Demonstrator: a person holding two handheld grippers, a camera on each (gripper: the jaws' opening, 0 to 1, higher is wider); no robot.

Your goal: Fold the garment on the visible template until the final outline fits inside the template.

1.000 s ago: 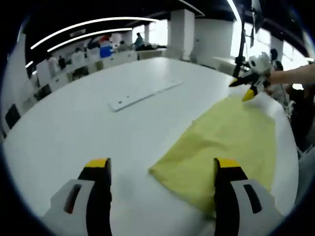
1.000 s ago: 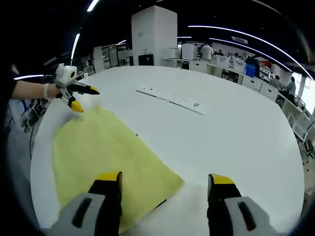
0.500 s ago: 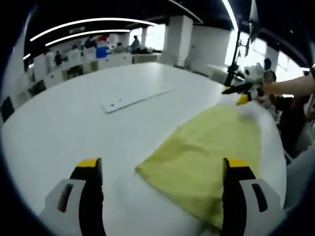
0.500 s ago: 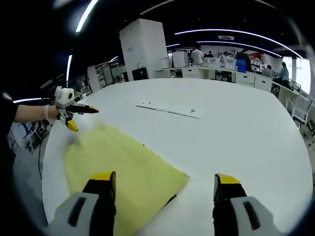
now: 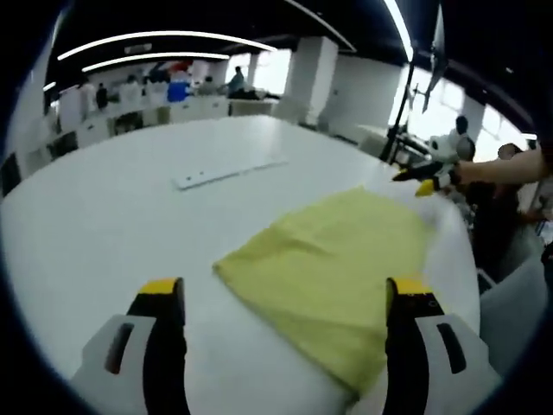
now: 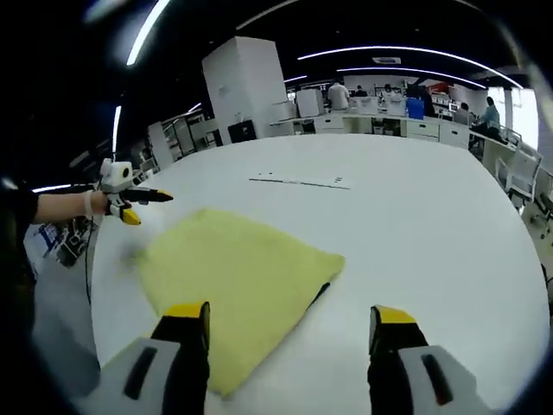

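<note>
White round table (image 5: 104,207) carries your yellow garment (image 5: 328,268), lying flat near its edge. Your left gripper (image 5: 285,298) and right gripper (image 6: 285,324) both hover above it with jaws spread wide, holding and touching nothing.

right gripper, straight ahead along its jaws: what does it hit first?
Probably the yellow garment: its near edge lies just ahead of the open right gripper, mostly toward the left jaw. Beyond it there is bare white table. Depth is uncertain through the fisheye.
</note>
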